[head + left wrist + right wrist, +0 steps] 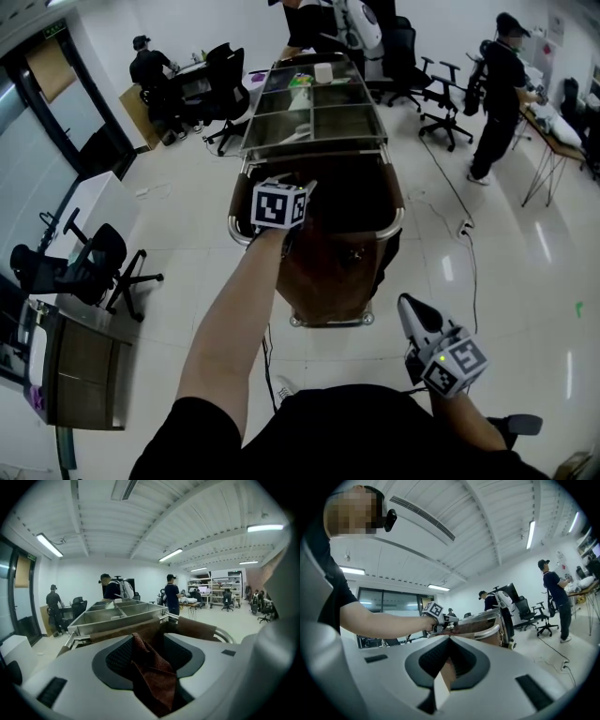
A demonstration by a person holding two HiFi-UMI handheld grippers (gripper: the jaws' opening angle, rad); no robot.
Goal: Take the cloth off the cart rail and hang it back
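A brown cloth (328, 253) hangs over the rail (397, 225) at the near end of a steel cart (314, 117). My left gripper (289, 221) is at the rail's left part, on top of the cloth. In the left gripper view a fold of cloth (154, 672) stands up between the parted jaws of the left gripper (152, 663), and the pads do not press on it. More of the cloth drapes over the rail (226, 634) ahead. My right gripper (411, 315) hangs low near my body, away from the cart. Its jaws (449, 641) are shut with nothing in them.
Steel trays (309, 103) fill the cart top. Office chairs stand at left (89, 267) and behind the cart (441, 112). People (497, 94) work at desks around. A cable (459, 225) runs across the floor at right, and a cabinet (80, 361) stands at lower left.
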